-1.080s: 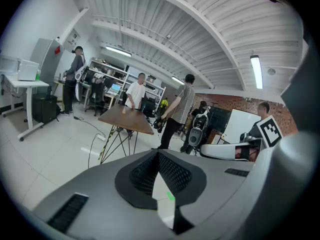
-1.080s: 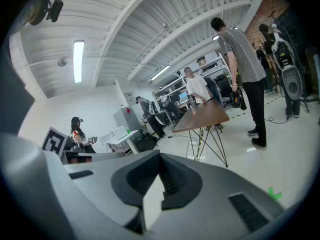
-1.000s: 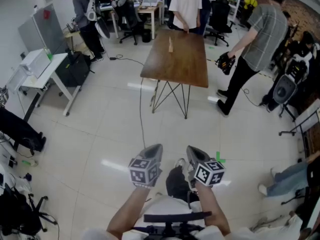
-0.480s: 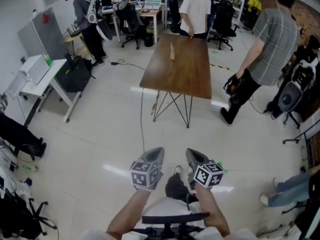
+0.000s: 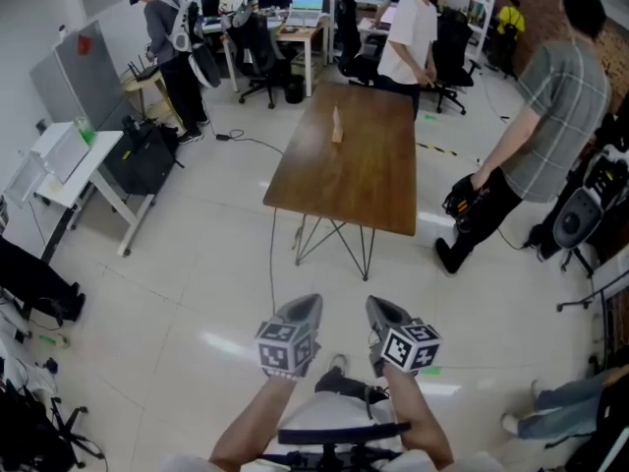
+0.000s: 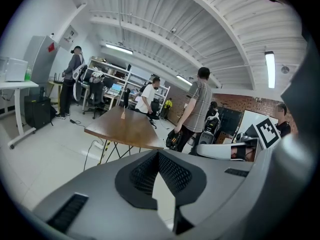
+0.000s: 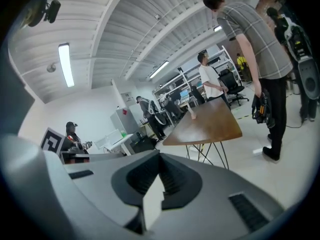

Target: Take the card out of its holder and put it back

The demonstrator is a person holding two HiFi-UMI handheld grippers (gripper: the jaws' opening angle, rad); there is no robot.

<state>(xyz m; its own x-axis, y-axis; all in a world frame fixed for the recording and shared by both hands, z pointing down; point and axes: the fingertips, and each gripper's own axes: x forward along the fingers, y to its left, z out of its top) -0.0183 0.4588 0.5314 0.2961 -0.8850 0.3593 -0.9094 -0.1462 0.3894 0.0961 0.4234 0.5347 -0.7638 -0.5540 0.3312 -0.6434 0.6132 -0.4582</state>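
Ceiling (image 6: 165, 29) shows only in gripper views.

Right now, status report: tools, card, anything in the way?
Left tool, right tool shut, empty. Card holder upright on table ahead, untouched. Cable on floor between; person at table's right.

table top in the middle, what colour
Brown wood table top, best seen in the head view.

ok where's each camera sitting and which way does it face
Head view: on the person's head, facing down and forward at the wooden table; forearms, left gripper and right gripper show.
Left gripper view: on the left gripper, along its shut jaws toward the table; right gripper at right.
Right gripper view: on the right gripper, along its shut jaws toward the table; left gripper at left.
All three share the table.
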